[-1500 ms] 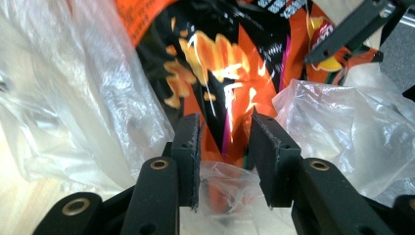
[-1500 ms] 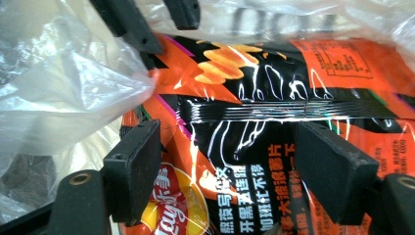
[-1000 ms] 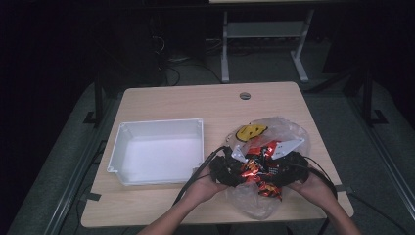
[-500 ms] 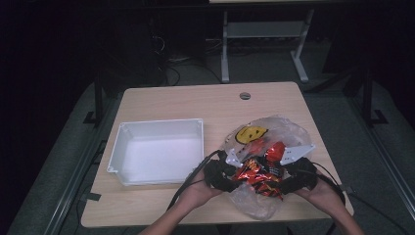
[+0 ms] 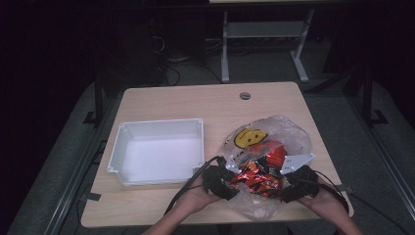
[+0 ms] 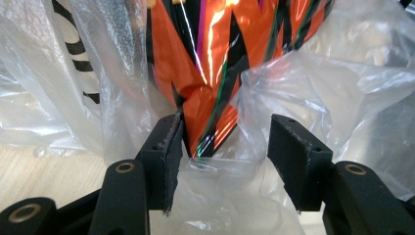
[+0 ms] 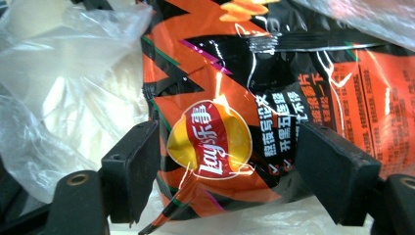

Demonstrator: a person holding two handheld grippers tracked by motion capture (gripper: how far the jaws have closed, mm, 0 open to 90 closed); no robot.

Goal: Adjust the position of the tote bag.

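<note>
An orange-and-black chips bag (image 5: 257, 174) lies inside a clear plastic bag (image 5: 288, 132) with a yellow smiley face, at the table's front right. My left gripper (image 5: 230, 178) is at the chips' left end and my right gripper (image 5: 284, 186) at their right end, the two facing each other. In the left gripper view my left gripper (image 6: 222, 152) has just been opening. A crimped corner of the chips bag (image 6: 205, 73) and a fold of plastic (image 6: 333, 88) sit between the jaws, unpressed. My right gripper (image 7: 227, 166) stands wide open astride the chips bag (image 7: 210, 137).
An empty white tray (image 5: 156, 127) stands left of the bags, close to my left hand. The wooden table (image 5: 195, 100) has a round cable hole at the back. Cables trail from both grippers toward the front edge.
Both hands and the bags have shifted toward the table's near edge. My left gripper's jaws have spread apart off the chips bag's corner.
</note>
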